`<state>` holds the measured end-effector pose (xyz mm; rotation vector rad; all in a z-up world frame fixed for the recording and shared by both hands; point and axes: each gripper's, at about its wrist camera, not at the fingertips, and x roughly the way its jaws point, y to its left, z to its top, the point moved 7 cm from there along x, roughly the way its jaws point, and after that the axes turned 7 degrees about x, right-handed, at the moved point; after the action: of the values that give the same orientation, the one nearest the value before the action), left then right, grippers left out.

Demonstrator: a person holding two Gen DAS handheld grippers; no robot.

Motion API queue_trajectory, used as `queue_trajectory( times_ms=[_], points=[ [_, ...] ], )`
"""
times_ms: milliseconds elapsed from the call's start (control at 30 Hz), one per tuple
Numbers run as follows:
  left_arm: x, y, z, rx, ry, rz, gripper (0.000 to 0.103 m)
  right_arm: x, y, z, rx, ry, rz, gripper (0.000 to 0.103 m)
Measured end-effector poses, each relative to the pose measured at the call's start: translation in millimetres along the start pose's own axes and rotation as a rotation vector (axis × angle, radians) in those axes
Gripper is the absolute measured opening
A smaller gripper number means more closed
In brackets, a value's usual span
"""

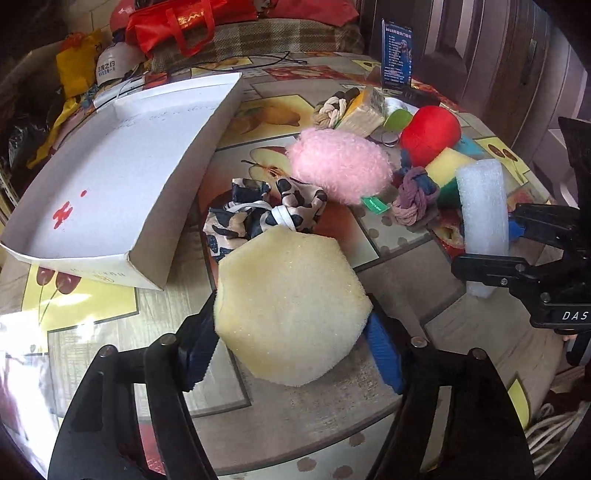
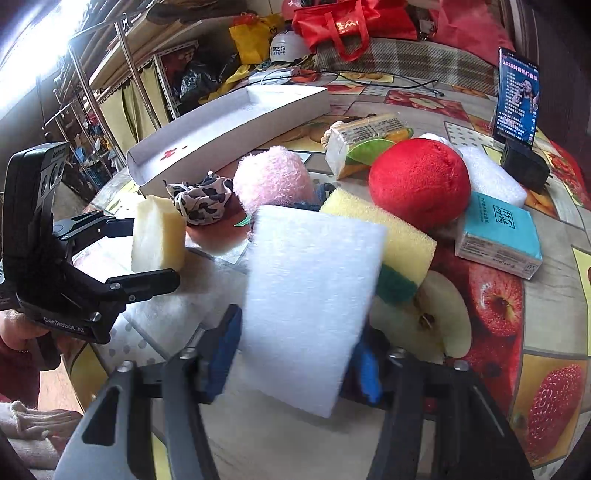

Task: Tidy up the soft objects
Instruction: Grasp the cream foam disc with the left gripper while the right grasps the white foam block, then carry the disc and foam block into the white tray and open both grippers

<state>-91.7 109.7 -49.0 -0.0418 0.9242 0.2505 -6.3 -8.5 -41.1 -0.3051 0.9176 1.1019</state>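
My left gripper (image 1: 291, 350) is shut on a pale yellow hexagonal sponge (image 1: 291, 306), held above the table; it also shows in the right wrist view (image 2: 159, 236). My right gripper (image 2: 295, 362) is shut on a white foam block (image 2: 310, 299), seen from the left wrist view (image 1: 480, 221) at the right. An empty white cardboard box (image 1: 110, 177) stands to the left. On the table lie a pink fluffy toy (image 1: 340, 162), a red plush ball (image 2: 421, 181), a leopard-print scrunchie (image 1: 258, 214), a yellow-green sponge (image 2: 399, 240) and a purple rope knot (image 1: 415, 195).
A phone on a stand (image 2: 517, 99), a teal packet (image 2: 498, 236), a wrapped yellow sponge pack (image 2: 365, 144) and another white foam piece (image 2: 491, 177) lie at the back right. Red bags (image 1: 173, 22) and clutter sit behind the table. The table edge is near me.
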Motion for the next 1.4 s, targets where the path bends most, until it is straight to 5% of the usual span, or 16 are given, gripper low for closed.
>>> queue_trajectory(
  times_ms=[67, 233, 367, 433, 600, 767, 900, 1167, 1400],
  points=[
    [-6, -4, 0, 0.015, -0.027, -0.054, 0.058, -6, 1, -4, -0.02, -0.011, 0.004, 0.047],
    [-49, 2, 3, 0.046, -0.234, 0.006, 0.058, -49, -6, 8, 0.002, -0.197, 0.055, 0.047],
    [-98, 51, 15, -0.065, -0.508, 0.2, 0.058, -86, -27, 35, 0.084, -0.449, 0.036, 0.048],
    [-107, 80, 13, -0.118, -0.571, 0.343, 0.058, -85, -34, 39, 0.09, -0.507, -0.018, 0.049],
    [-100, 133, 4, -0.288, -0.542, 0.41, 0.058, -77, -36, 45, 0.104, -0.566, -0.085, 0.048],
    [-95, 157, 6, -0.271, -0.558, 0.489, 0.058, -63, -17, 59, 0.049, -0.57, -0.092, 0.048],
    [-75, 178, 10, -0.304, -0.496, 0.462, 0.058, -40, 12, 68, -0.031, -0.527, -0.071, 0.048],
    [-68, 199, 20, -0.292, -0.508, 0.492, 0.059, 0, 75, 81, -0.168, -0.469, 0.001, 0.048],
    [-56, 222, 28, -0.314, -0.485, 0.495, 0.059, 30, 126, 101, -0.173, -0.475, 0.082, 0.048]
  ],
)
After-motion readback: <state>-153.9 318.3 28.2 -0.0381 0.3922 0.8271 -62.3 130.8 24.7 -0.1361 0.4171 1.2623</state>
